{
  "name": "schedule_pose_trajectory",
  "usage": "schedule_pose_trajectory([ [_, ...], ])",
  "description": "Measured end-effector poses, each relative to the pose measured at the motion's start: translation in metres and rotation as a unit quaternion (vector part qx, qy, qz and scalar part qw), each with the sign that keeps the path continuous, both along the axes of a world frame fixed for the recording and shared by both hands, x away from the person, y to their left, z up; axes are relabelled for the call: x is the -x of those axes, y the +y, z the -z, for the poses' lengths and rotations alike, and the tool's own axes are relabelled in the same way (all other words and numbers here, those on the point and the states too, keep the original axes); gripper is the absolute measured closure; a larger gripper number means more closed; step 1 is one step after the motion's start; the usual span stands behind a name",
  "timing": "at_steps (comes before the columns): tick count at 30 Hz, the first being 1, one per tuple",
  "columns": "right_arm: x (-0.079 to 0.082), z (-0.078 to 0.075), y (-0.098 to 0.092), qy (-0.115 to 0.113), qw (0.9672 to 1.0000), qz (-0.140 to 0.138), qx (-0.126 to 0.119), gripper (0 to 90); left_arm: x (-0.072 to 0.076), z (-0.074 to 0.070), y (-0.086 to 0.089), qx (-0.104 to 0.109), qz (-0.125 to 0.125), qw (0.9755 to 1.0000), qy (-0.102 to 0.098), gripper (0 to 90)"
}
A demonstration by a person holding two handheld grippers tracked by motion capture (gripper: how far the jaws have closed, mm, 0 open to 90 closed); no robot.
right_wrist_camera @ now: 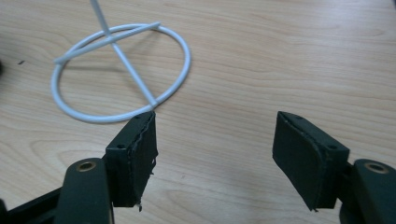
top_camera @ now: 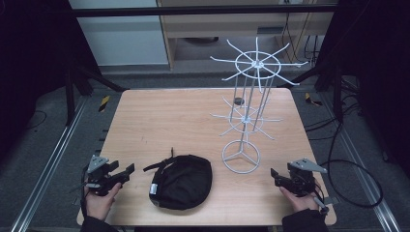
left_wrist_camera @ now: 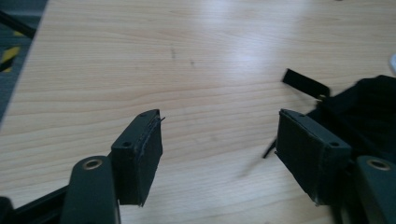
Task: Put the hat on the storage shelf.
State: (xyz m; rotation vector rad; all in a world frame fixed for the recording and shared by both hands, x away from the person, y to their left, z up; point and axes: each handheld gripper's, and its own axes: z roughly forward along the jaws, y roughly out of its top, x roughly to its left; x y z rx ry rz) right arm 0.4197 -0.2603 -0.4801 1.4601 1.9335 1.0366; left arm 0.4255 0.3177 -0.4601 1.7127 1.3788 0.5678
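Left tool [top_camera: 126, 170], right tool [top_camera: 274, 175] wide apart, near table [top_camera: 159, 116] front edge.

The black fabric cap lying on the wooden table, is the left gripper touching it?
Apart. The high view shows bare tabletop between the left gripper and the black fabric cap.

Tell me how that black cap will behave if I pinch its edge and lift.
The black cap looks like soft fabric lying slumped on the table, so it will probably sag and fold. It seems light. Its loose strap may dangle and could snag the white wire rack.
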Motion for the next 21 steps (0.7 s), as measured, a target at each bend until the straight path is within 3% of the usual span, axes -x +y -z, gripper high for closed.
schedule_pose_trajectory([
  [5, 0.002, -0.002, 0.008, 0.006, 0.9998, -0.018, -0.001, 29.9, 0.005, -0.002, -0.007, -0.006, 0.011, 0.9999, -0.001, 31.3],
  [10, 0.005, -0.004, 0.023, -0.009, 0.9989, -0.046, 0.001, 31.3, 0.013, -0.007, -0.013, -0.003, 0.025, 0.9996, -0.012, 29.6],
  [14, 0.005, -0.008, 0.046, -0.012, 0.9965, -0.083, 0.003, 33.1, 0.016, -0.010, -0.019, -0.004, 0.034, 0.9992, -0.019, 29.1],
  [21, 0.006, -0.016, 0.069, -0.010, 0.9929, -0.118, -0.003, 38.1, 0.022, -0.012, -0.028, -0.004, 0.048, 0.9987, -0.018, 29.6],
])
